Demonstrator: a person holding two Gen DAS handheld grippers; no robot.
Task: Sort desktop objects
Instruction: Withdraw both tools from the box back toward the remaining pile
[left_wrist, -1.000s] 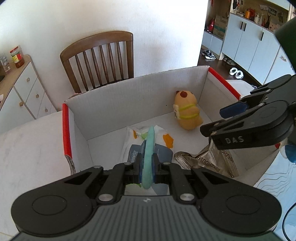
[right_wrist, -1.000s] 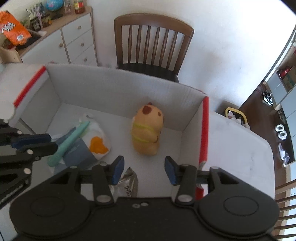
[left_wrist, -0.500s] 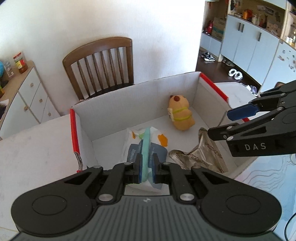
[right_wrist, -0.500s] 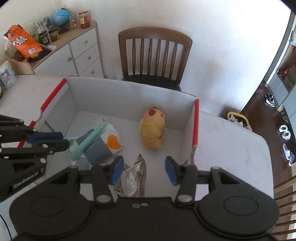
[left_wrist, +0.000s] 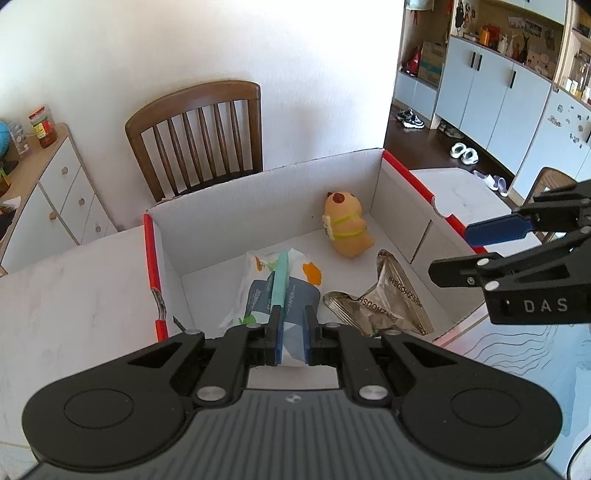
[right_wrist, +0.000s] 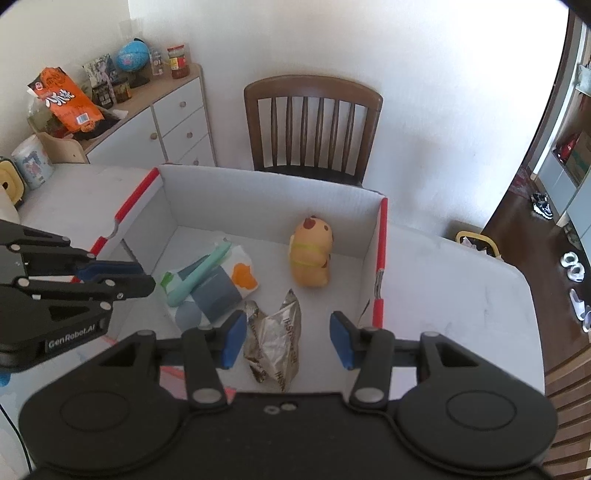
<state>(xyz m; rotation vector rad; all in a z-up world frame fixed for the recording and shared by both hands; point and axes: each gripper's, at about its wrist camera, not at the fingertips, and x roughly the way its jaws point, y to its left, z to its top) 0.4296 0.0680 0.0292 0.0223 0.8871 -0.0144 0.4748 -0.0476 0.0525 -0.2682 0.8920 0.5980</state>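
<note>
Looking down from your left wrist camera, you see your left gripper (left_wrist: 291, 334) hanging above the near edge of the cardboard box (left_wrist: 258, 206), its blue-padded jaws set to a narrow gap with nothing between them. Past the fingertips, a mint-green pen (left_wrist: 279, 282) lies on top of a tissue pack (left_wrist: 273, 291) on the box floor; the pack's grey-blue panel carries the word "PAPER", and the rest of its print is too small to read. Just right of the pack lies a crumpled silver snack wrapper (left_wrist: 384, 299), with lettering that reads "ZHOUSHI" among other characters you cannot make out. A tan plush toy (left_wrist: 347, 230) with yellow-green bands around its body sits near the far right corner of the box, apart from the wrapper. Your right gripper (left_wrist: 491, 245) juts in from the right above the box's red-edged right wall, and its side is marked "DAS". In the right wrist view, your right gripper (right_wrist: 286, 338) stands wide apart and empty above the wrapper (right_wrist: 275, 343), while your left gripper (right_wrist: 110, 277) enters from the left with "GenRobot.AI" printed on its body. The box rests on a white marbled table (right_wrist: 454, 295). Beyond it stands a wooden chair (right_wrist: 314, 122), and to the left a sideboard (right_wrist: 166, 118) holds an orange snack bag (right_wrist: 64, 103) with Chinese characters, a small globe (right_wrist: 133, 59) and a red-lidded jar (right_wrist: 177, 61).
</note>
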